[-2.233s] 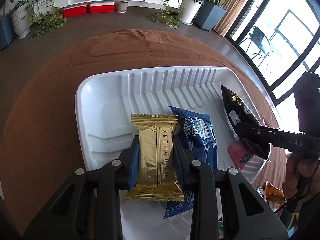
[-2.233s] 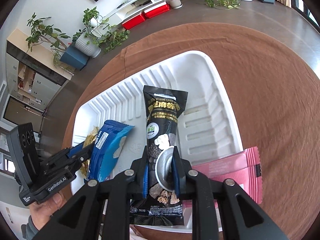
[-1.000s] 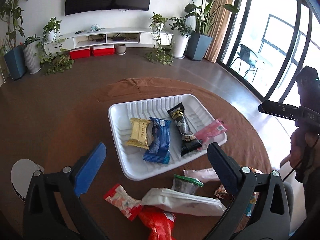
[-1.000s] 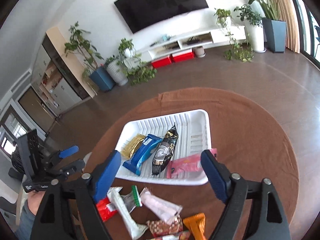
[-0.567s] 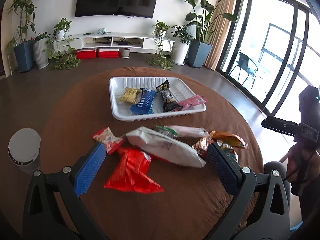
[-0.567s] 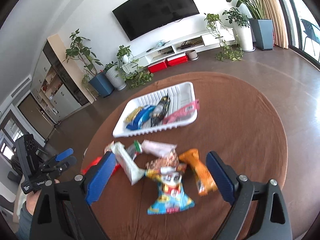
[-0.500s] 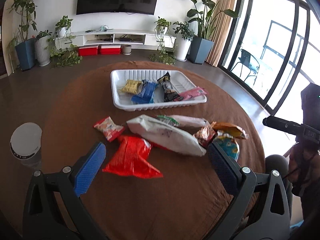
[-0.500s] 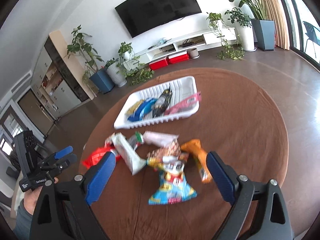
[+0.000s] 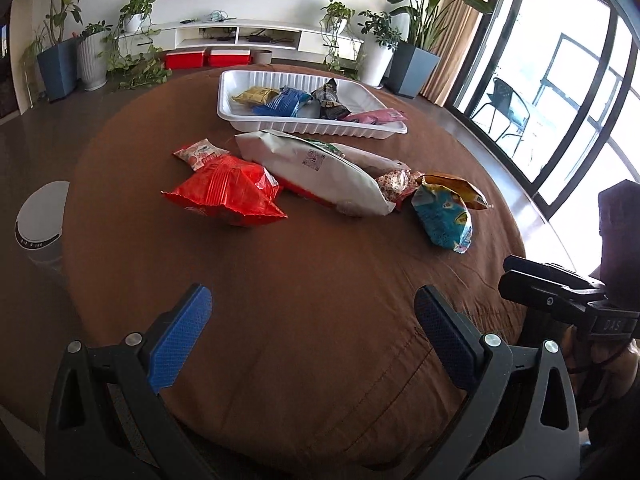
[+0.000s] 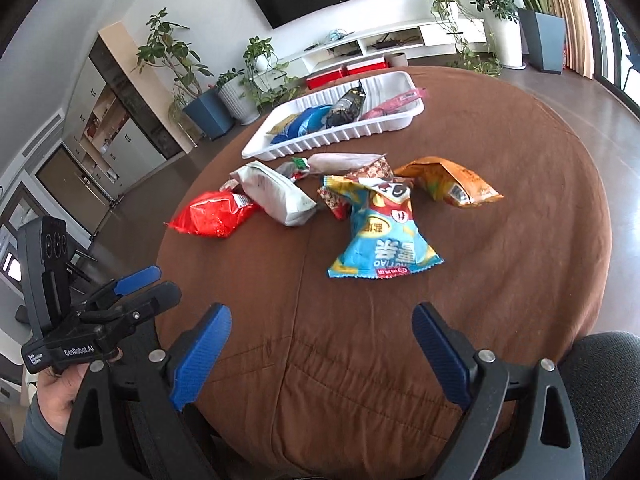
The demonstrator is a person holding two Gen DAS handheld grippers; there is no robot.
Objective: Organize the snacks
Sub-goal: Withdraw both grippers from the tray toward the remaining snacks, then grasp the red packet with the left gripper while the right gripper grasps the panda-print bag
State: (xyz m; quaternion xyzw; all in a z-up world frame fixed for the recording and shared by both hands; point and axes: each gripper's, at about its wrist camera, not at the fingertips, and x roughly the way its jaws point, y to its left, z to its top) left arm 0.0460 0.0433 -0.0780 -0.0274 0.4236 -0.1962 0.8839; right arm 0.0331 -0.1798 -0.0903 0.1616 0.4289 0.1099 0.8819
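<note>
I had both grippers wide apart and empty, left gripper (image 9: 312, 308) and right gripper (image 10: 322, 328) over bare brown cloth (image 9: 304, 264); loose snacks (image 10: 380, 228) lay ahead, short of the white tray (image 9: 320, 126).

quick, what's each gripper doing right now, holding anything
Left gripper: open, fingers wide apart, holding nothing.
Right gripper: open, fingers wide apart, holding nothing.

Both grippers, left (image 9: 312, 316) and right (image 10: 322, 336), released gold and black packs into tray (image 9: 236, 114), opened, pulled back over near table edge.
</note>
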